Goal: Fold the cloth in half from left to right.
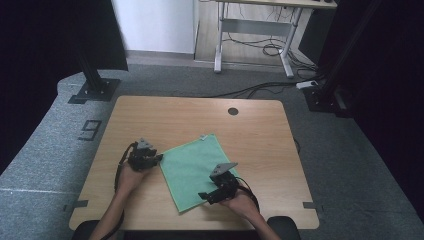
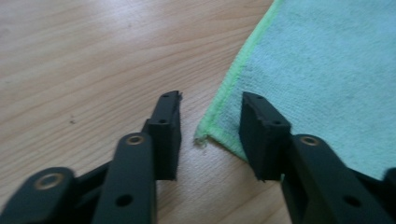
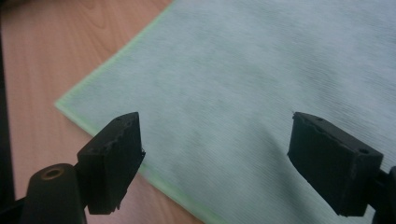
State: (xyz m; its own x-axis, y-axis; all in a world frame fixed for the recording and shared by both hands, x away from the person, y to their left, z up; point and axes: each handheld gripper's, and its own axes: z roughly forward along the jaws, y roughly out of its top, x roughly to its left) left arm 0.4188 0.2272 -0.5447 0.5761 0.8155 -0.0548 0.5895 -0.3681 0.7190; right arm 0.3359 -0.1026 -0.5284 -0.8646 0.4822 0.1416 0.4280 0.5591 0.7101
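A light green cloth (image 1: pixel 195 167) lies flat on the wooden table (image 1: pixel 260 145), turned like a diamond. In the high view my left gripper (image 1: pixel 159 158) sits at the cloth's left corner. In the left gripper view its jaws (image 2: pixel 210 98) stand apart on either side of that corner of the cloth (image 2: pixel 317 70), low over the wood, and no pad presses on it. My right gripper (image 1: pixel 204 196) is near the cloth's front right edge. In the right gripper view it (image 3: pixel 215 119) is wide open above the cloth (image 3: pixel 257 70), with nothing gripped.
A small white tag (image 1: pixel 203 136) marks the cloth's far corner. A round dark hole (image 1: pixel 233 111) sits near the table's back edge. Black stand bases (image 1: pixel 95 91) (image 1: pixel 325 100) flank the table on grey carpet. A white desk frame (image 1: pixel 252 35) and cables lie beyond.
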